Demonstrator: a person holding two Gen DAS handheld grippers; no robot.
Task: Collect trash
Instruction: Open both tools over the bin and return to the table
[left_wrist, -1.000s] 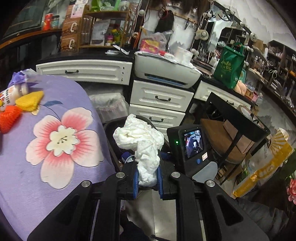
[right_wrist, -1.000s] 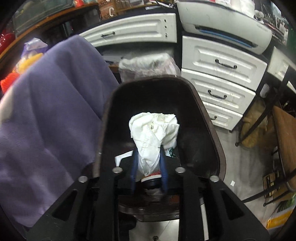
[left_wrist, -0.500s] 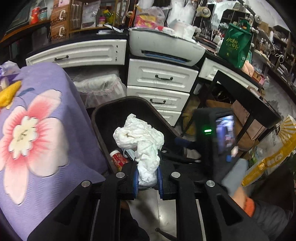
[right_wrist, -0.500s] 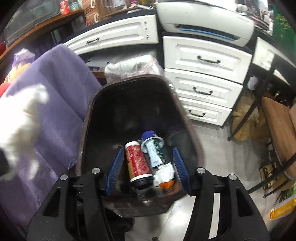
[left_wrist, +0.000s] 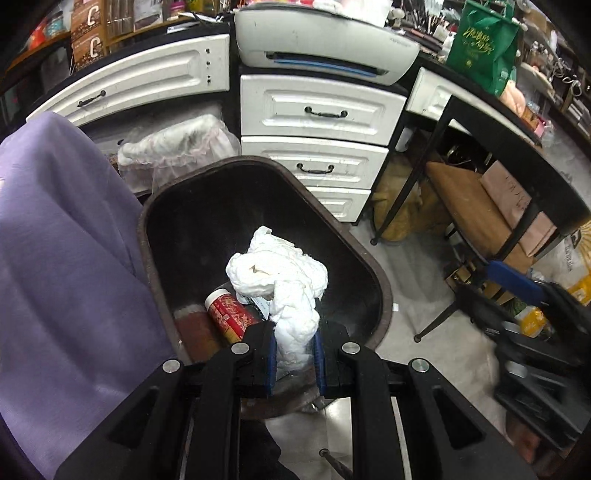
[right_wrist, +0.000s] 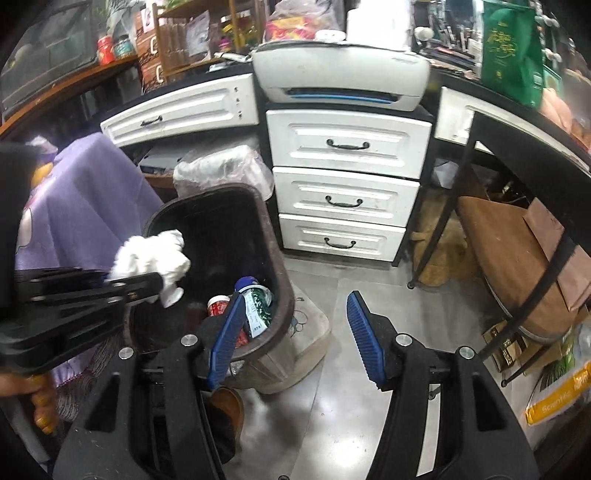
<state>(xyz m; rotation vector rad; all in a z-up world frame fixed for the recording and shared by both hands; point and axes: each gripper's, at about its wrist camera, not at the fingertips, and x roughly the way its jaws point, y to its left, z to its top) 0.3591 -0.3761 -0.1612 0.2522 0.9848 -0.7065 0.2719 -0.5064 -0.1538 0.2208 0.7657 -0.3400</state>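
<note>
White crumpled tissue (left_wrist: 280, 280) is hanging clamped in your left gripper (left_wrist: 294, 350), directly over the bin (left_wrist: 380, 295); your right gripper (right_wrist: 295, 336) is idling spread apart, nearer right.

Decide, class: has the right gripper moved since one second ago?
Yes. The right gripper, jaws now open and empty, has backed off rightward from the dark brown plastic bin; the white drawer cabinet now fills the view's centre.
</note>
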